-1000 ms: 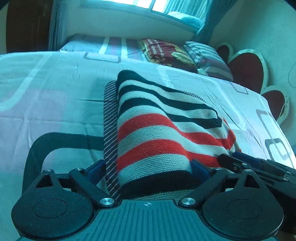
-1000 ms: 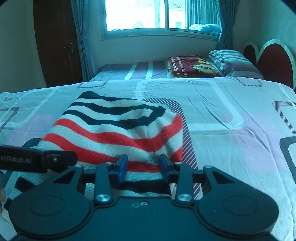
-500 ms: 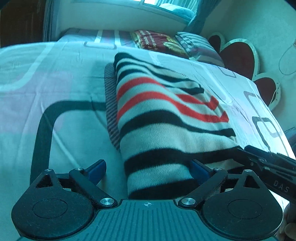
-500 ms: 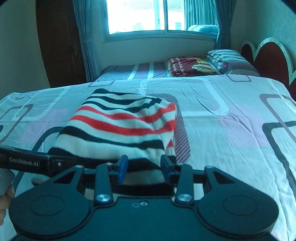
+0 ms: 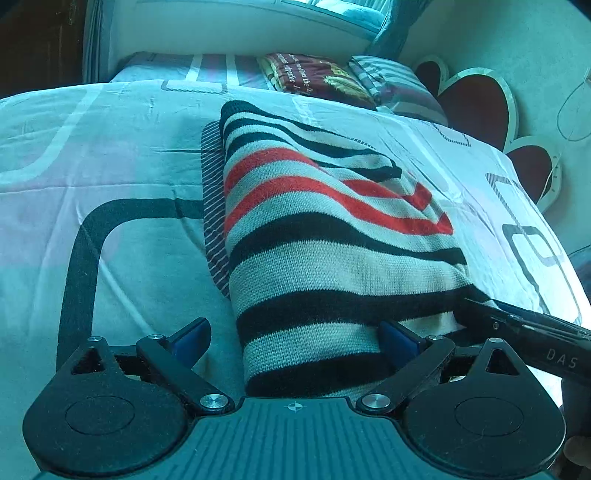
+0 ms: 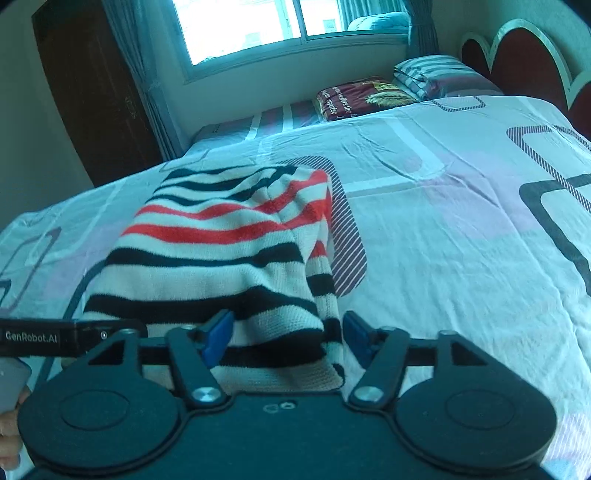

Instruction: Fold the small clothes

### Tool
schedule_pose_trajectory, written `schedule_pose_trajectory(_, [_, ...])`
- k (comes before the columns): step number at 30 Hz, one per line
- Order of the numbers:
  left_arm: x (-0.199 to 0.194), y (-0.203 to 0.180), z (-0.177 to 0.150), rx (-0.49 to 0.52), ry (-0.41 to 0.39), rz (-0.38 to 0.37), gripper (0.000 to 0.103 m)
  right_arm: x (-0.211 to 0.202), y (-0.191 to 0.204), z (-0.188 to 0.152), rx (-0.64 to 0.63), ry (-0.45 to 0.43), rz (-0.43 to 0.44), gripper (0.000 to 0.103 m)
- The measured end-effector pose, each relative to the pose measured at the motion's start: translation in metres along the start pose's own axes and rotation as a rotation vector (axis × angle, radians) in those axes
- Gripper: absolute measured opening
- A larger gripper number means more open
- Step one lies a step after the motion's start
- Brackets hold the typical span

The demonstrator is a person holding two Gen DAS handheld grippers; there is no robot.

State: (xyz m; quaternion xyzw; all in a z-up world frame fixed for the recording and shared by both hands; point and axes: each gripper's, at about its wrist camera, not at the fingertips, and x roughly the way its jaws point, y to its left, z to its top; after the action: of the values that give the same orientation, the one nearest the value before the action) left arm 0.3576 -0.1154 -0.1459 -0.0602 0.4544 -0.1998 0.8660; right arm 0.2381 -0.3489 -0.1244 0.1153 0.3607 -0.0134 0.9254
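Observation:
A small knitted garment with black, red and cream stripes (image 5: pixel 325 240) lies folded on the bed; it also shows in the right wrist view (image 6: pixel 229 240). My left gripper (image 5: pixel 293 338) is open, its blue pads wide apart, with the garment's near left edge lying between them. My right gripper (image 6: pixel 288 338) is open too, its pads either side of the garment's near right corner. The right gripper's black body shows at the right of the left wrist view (image 5: pixel 535 336); the left gripper's body shows at the left of the right wrist view (image 6: pixel 66 338).
The garment rests on a patterned bedsheet (image 6: pixel 461 229). Pillows (image 5: pixel 395 88) and a dark red folded blanket (image 5: pixel 317 77) lie at the bed's far end. A heart-shaped headboard (image 5: pixel 476 103) stands to the right. A window (image 6: pixel 258 26) and a dark wooden door (image 6: pixel 92 92) are beyond.
The near edge of the garment has been drawn toward me, showing more black and cream stripes. My right gripper has opened from nearly shut and tilted. The left gripper stays open.

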Motion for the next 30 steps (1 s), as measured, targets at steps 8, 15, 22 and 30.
schedule_pose_trajectory(8, [-0.006,-0.003,0.017,0.013,-0.043,0.037,0.097,0.009,-0.004,0.020,0.033,0.014,0.030,0.072])
schedule_pose_trajectory(15, [0.001,-0.012,0.036,0.021,-0.066,0.046,0.097,0.021,0.002,0.037,0.016,0.004,0.016,0.078])
schedule_pose_trajectory(22, [0.029,-0.007,0.038,-0.022,-0.015,0.059,0.097,0.053,-0.003,0.039,0.015,0.092,-0.013,0.084])
schedule_pose_trajectory(30, [0.041,0.000,0.036,-0.063,0.022,0.020,0.103,0.073,-0.018,0.033,0.086,0.180,0.116,0.102])
